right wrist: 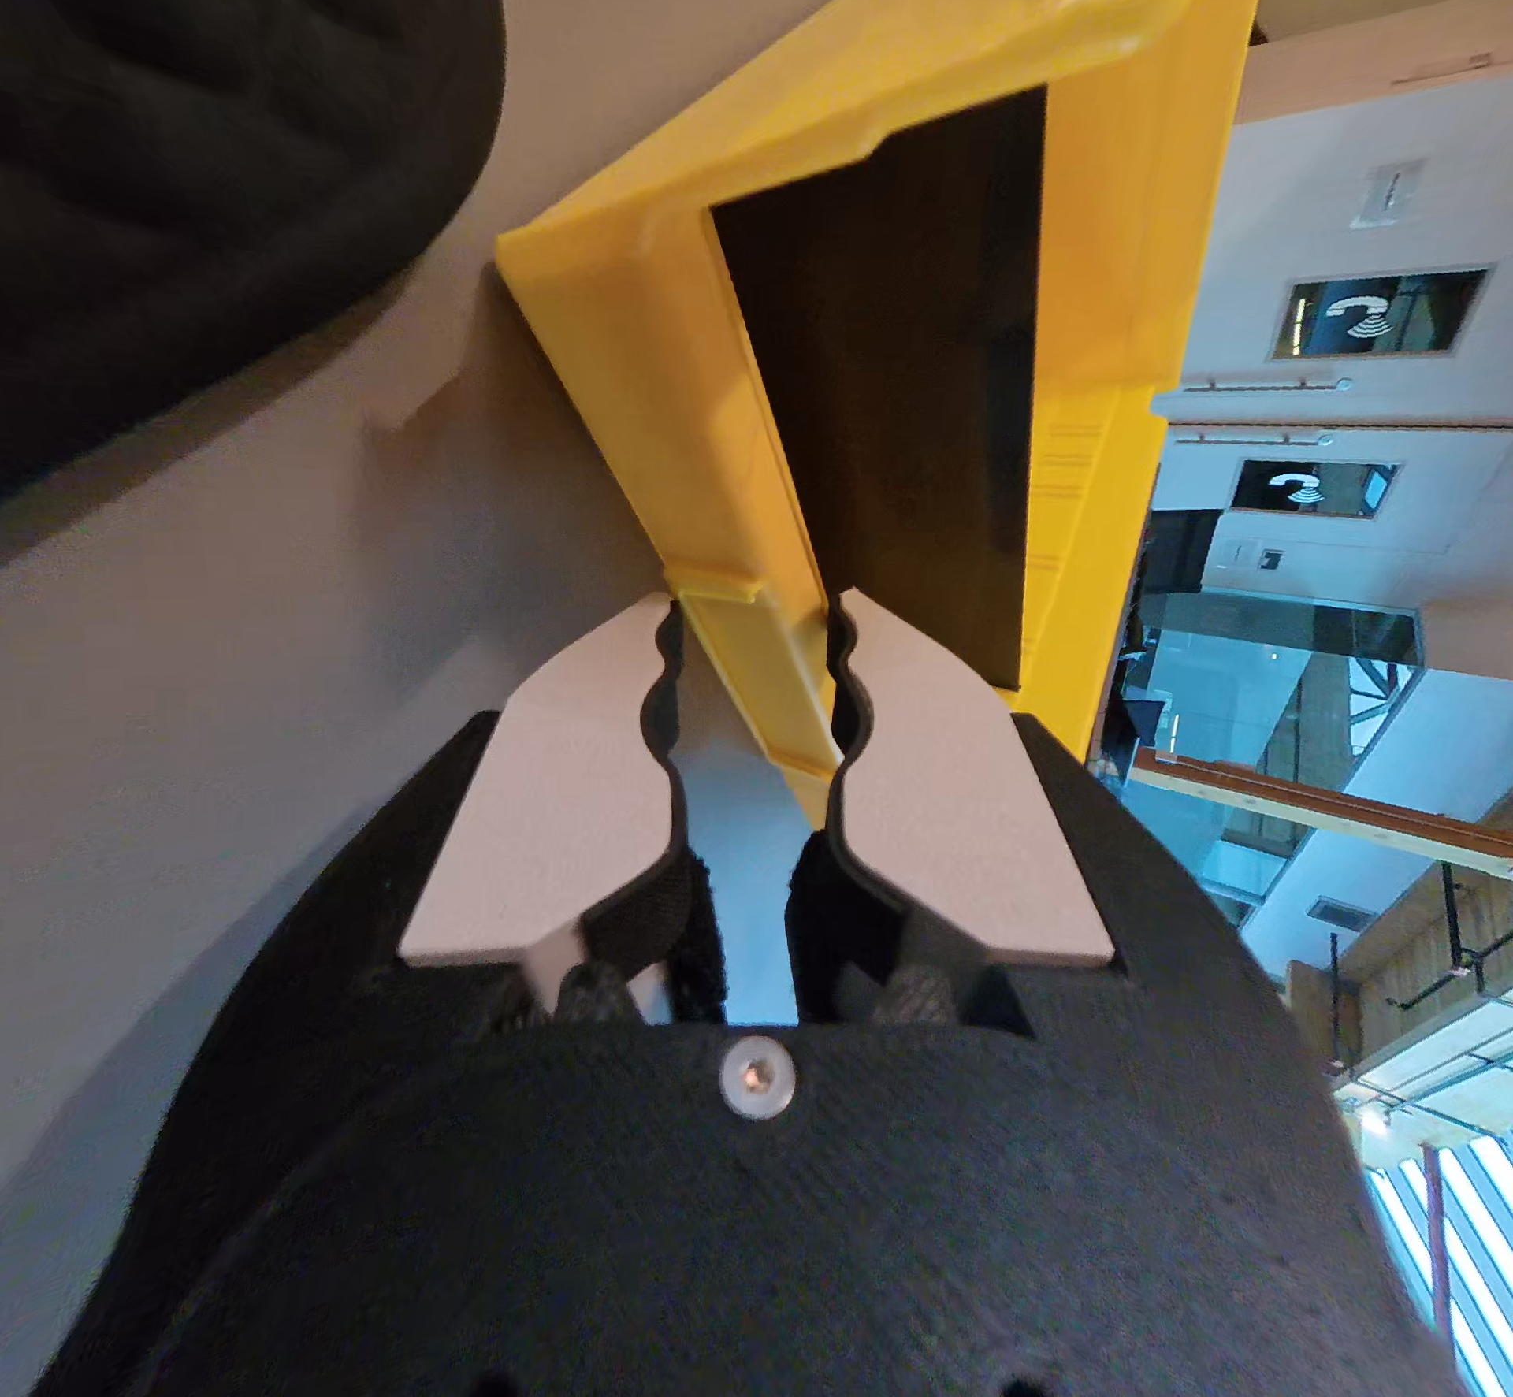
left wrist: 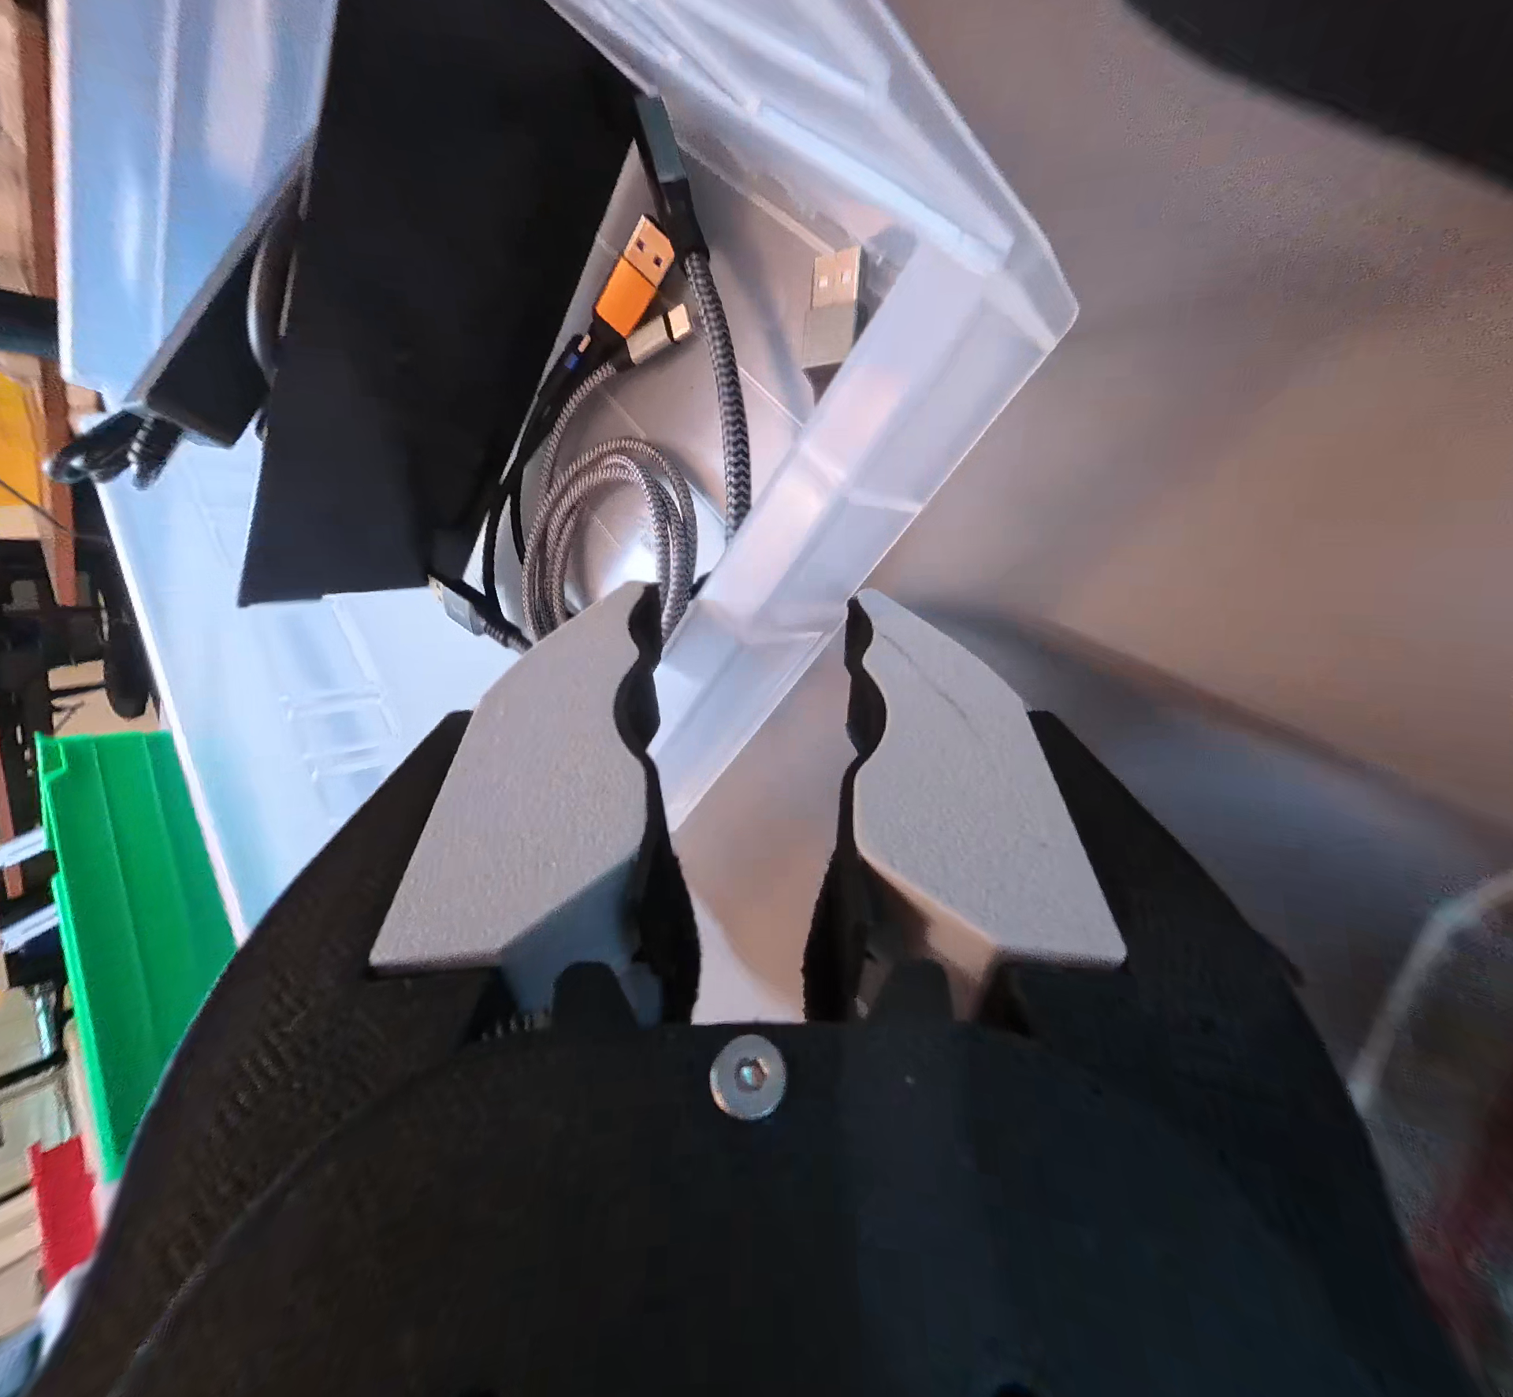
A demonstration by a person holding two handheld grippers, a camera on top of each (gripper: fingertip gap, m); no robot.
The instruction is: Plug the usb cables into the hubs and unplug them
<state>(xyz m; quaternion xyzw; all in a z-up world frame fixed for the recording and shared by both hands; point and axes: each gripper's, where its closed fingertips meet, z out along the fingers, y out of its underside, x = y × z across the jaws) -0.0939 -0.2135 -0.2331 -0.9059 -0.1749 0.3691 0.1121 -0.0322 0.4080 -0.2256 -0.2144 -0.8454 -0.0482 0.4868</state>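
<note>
In the left wrist view a clear plastic bin [left wrist: 860, 457] holds several USB cables: an orange-shelled plug [left wrist: 634, 277], a silver plug [left wrist: 835, 302] and a coiled grey braided cable [left wrist: 622, 523], beside a flat black panel [left wrist: 409, 293]. My left gripper [left wrist: 753, 604] has its jaws on either side of this bin's near wall and is closed on it. In the right wrist view a yellow plastic bin [right wrist: 655, 375] holds a flat black panel [right wrist: 901, 375]. My right gripper [right wrist: 753, 613] is closed on the yellow bin's rim. No hub is plainly visible.
A green bin [left wrist: 123, 907] stands at the lower left of the left wrist view. A dark rounded object [right wrist: 205, 130] lies on the grey surface [right wrist: 246, 621] left of the yellow bin, and shows in the left wrist view [left wrist: 1351, 7] too. Both views are strongly rolled sideways. About 65 centimetres separates my left fingertips from my right.
</note>
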